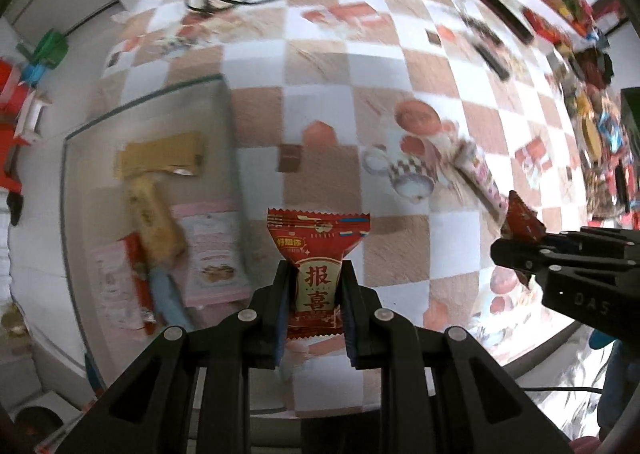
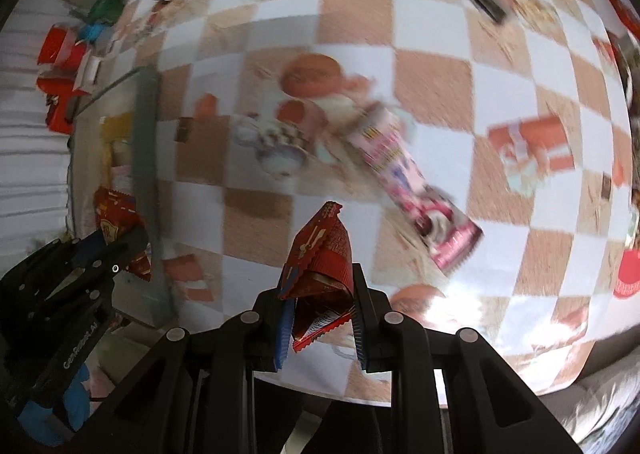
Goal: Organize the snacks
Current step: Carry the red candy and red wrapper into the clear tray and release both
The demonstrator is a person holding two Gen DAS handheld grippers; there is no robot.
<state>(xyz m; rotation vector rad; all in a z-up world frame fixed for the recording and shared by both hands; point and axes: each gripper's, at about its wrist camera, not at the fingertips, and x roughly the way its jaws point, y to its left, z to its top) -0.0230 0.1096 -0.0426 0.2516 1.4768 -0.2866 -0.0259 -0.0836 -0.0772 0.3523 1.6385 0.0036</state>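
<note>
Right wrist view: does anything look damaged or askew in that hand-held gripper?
Yes. The red snack packet in the right hand-held gripper is crumpled and folded over between the pads, tilted to one side. The left hand-held gripper holds its red packet flat and upright.

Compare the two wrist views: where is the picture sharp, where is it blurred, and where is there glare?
Left wrist view: the red packet in the jaws is sharp, the tablecloth is moderately smeared, and the edges curve from fisheye distortion. Right wrist view: heavier blur on the pink packet, and glare on the cloth at lower right.
</note>
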